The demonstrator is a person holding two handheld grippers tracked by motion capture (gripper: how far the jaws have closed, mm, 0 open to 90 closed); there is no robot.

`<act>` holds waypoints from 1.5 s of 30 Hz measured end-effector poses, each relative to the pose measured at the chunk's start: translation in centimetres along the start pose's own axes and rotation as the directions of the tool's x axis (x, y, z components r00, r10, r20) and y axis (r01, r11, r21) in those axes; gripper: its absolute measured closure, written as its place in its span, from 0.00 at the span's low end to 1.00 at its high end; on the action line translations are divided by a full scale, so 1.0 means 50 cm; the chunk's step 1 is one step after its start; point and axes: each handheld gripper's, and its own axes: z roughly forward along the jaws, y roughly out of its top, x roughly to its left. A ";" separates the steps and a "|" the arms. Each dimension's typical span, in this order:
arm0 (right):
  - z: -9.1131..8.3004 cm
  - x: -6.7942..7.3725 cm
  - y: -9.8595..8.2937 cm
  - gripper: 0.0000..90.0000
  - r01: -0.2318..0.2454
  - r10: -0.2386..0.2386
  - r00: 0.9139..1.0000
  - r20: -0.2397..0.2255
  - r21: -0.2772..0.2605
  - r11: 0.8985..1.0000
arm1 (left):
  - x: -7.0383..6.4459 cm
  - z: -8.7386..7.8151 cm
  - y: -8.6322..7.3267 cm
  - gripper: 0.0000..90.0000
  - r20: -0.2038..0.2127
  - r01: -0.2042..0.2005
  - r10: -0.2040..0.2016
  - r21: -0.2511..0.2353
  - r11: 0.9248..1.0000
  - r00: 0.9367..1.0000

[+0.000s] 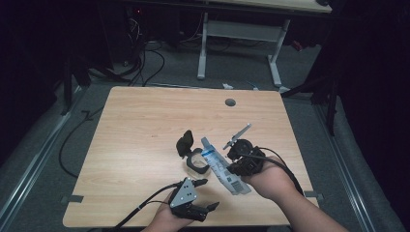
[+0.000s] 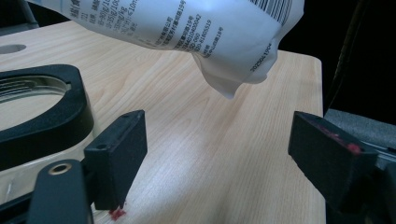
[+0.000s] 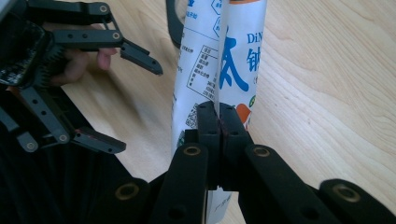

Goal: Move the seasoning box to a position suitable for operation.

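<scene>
1. Right gripper (image 1: 238, 153) holds a white packet (image 1: 220, 166) with blue print; its two jaws are pressed together on a thin edge of the packet, as the right gripper view shows (image 3: 219, 122).
2. In the high view the packet lies long and slanted, from about 11 o'clock to 5 o'clock, just at the 9 o'clock side of the right gripper and touching it.
3. In the right gripper view the packet (image 3: 219, 60) stretches from the jaws toward 12 o'clock, over the wooden table (image 3: 327, 84).
4. Left gripper (image 1: 205, 194) is released: its jaws stand wide apart with nothing between them. In its own view (image 2: 219, 154) only bare wood is seen between the two black pads.
5. From the left gripper the packet is toward 1 o'clock in the high view, near but apart. In the left gripper view one corner of the packet (image 2: 224, 37) hangs above the table at 12 o'clock, not touching the jaws.
6. A black ring-shaped holder (image 1: 196, 162) lies on the table just at the 9 o'clock side of the packet, with a black lid-like part (image 1: 184, 143) raised at its 11 o'clock side. I cannot tell if the packet touches the holder.
7. The table (image 1: 140, 125) has a small round grey hole cover (image 1: 230, 102) near its far edge, well apart from both grippers.
</scene>
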 end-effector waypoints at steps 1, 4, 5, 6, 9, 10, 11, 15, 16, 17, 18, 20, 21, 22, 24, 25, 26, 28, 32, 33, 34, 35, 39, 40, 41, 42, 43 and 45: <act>0.000 0.002 0.001 1.00 0.004 -0.004 1.000 0.000 0.001 1.000 | -0.001 0.000 -0.001 0.21 0.001 0.001 -0.001 -0.001 1.000 1.000; 0.002 0.007 0.004 1.00 0.003 -0.003 1.000 0.000 0.000 1.000 | -0.002 0.006 -0.004 0.19 0.003 0.016 -0.016 0.001 1.000 1.000; 0.003 0.009 0.005 1.00 0.007 -0.007 1.000 -0.002 -0.003 1.000 | -0.002 0.008 -0.005 0.19 0.002 0.016 -0.016 0.006 1.000 1.000; 0.004 0.010 0.006 1.00 0.008 -0.008 1.000 -0.004 -0.005 1.000 | -0.002 0.010 -0.007 0.18 -0.001 0.013 -0.013 0.006 1.000 1.000; 0.004 0.013 0.006 1.00 0.001 -0.001 1.000 -0.009 -0.005 1.000 | -0.001 0.020 -0.011 0.17 -0.010 0.010 -0.010 0.002 1.000 1.000; 0.004 0.013 0.007 1.00 0.002 -0.002 1.000 -0.010 -0.003 1.000 | 0.000 0.024 -0.012 0.17 -0.012 0.010 -0.010 -0.001 1.000 1.000; 0.004 0.014 0.008 1.00 0.005 -0.005 1.000 -0.009 -0.001 1.000 | 0.000 0.028 -0.013 0.17 -0.013 0.009 -0.009 -0.006 1.000 1.000; 0.008 0.014 0.011 1.00 0.012 -0.012 1.000 -0.013 -0.002 1.000 | 0.006 0.047 -0.020 0.19 -0.027 0.004 -0.004 0.003 1.000 1.000; 0.009 0.014 0.012 1.00 0.013 -0.013 1.000 -0.014 -0.002 1.000 | 0.007 0.051 -0.022 0.19 -0.029 0.004 -0.004 0.009 1.000 1.000; 0.011 0.014 0.013 1.00 0.011 -0.011 1.000 -0.016 -0.003 1.000 | 0.007 0.056 -0.025 0.20 -0.031 0.007 -0.006 0.012 1.000 0.999; 0.012 0.014 0.014 1.00 0.010 -0.010 1.000 -0.017 -0.003 1.000 | 0.006 0.059 -0.026 0.20 -0.032 0.009 -0.009 0.017 1.000 0.999; 0.013 0.015 0.016 1.00 0.008 -0.008 1.000 -0.021 -0.005 1.000 | 0.006 0.069 -0.026 0.20 -0.041 0.008 -0.007 0.028 1.000 0.999; 0.014 0.016 0.017 1.00 0.008 -0.009 1.000 -0.022 -0.006 1.000 | 0.005 0.076 -0.026 0.20 -0.045 0.013 -0.012 0.032 0.999 0.999; 0.014 0.016 0.018 1.00 0.010 -0.011 1.000 -0.024 -0.010 1.000 | 0.005 0.081 -0.025 0.20 -0.047 0.018 -0.017 0.036 0.999 0.999; 0.015 0.019 0.020 1.00 0.004 -0.005 1.000 -0.028 -0.011 1.000 | 0.002 0.090 -0.022 0.20 -0.047 0.023 -0.021 0.034 0.999 0.999; 0.016 0.019 0.021 1.00 0.009 -0.010 1.000 -0.028 -0.015 1.000 | -0.001 0.092 -0.021 0.21 -0.045 0.017 -0.015 0.031 0.999 0.999; 0.017 0.019 0.021 1.00 0.008 -0.008 1.000 -0.030 -0.015 1.000 | -0.005 0.093 -0.020 0.23 -0.043 0.013 -0.012 0.025 1.000 0.999; 0.019 0.019 0.020 1.00 0.009 -0.010 1.000 -0.026 -0.011 1.000 | -0.010 0.092 -0.018 0.30 -0.038 -0.007 0.008 0.012 1.000 0.999; 0.023 0.015 0.016 1.00 0.001 -0.001 1.000 -0.023 -0.008 1.000 | -0.018 0.089 -0.019 0.39 -0.033 -0.030 0.031 0.019 0.999 0.999; 0.025 0.013 0.015 1.00 0.001 -0.001 1.000 -0.027 -0.011 1.000 | -0.019 0.088 -0.019 0.40 -0.034 -0.032 0.033 0.019 0.999 0.999; 0.025 0.014 0.015 1.00 -0.004 0.004 1.000 -0.028 -0.011 1.000 | -0.020 0.088 -0.018 0.40 -0.036 -0.029 0.030 0.020 0.999 0.999; 0.025 0.014 0.014 1.00 -0.007 0.007 1.000 -0.028 -0.009 1.000 | -0.020 0.087 -0.018 0.40 -0.039 -0.031 0.032 0.022 0.999 0.999; 0.024 0.011 0.012 1.00 0.003 -0.003 1.000 -0.021 -0.016 1.000 | -0.024 0.085 -0.016 0.42 -0.049 -0.036 0.037 0.011 0.999 0.998; 0.024 0.010 0.012 1.00 -0.002 0.001 1.000 -0.024 -0.018 1.000 | -0.026 0.084 -0.015 0.42 -0.050 -0.029 0.030 0.008 1.000 0.998; 0.023 0.009 0.012 1.00 -0.009 0.009 1.000 -0.027 -0.017 1.000 | -0.027 0.083 -0.015 0.42 -0.051 -0.028 0.029 0.007 1.000 0.998; 0.022 0.009 0.012 1.00 -0.016 0.015 1.000 -0.024 -0.016 1.000 | -0.028 0.083 -0.014 0.42 -0.052 -0.026 0.026 0.004 1.000 0.998; 0.021 0.007 0.011 1.00 -0.014 0.014 1.000 -0.022 -0.016 1.000 | -0.029 0.082 -0.013 0.42 -0.053 -0.028 0.028 0.004 1.000 0.998; 0.019 0.005 0.011 1.00 -0.019 0.019 1.000 -0.017 -0.015 1.000 | -0.031 0.083 -0.012 0.43 -0.052 -0.020 0.019 -0.001 1.000 0.998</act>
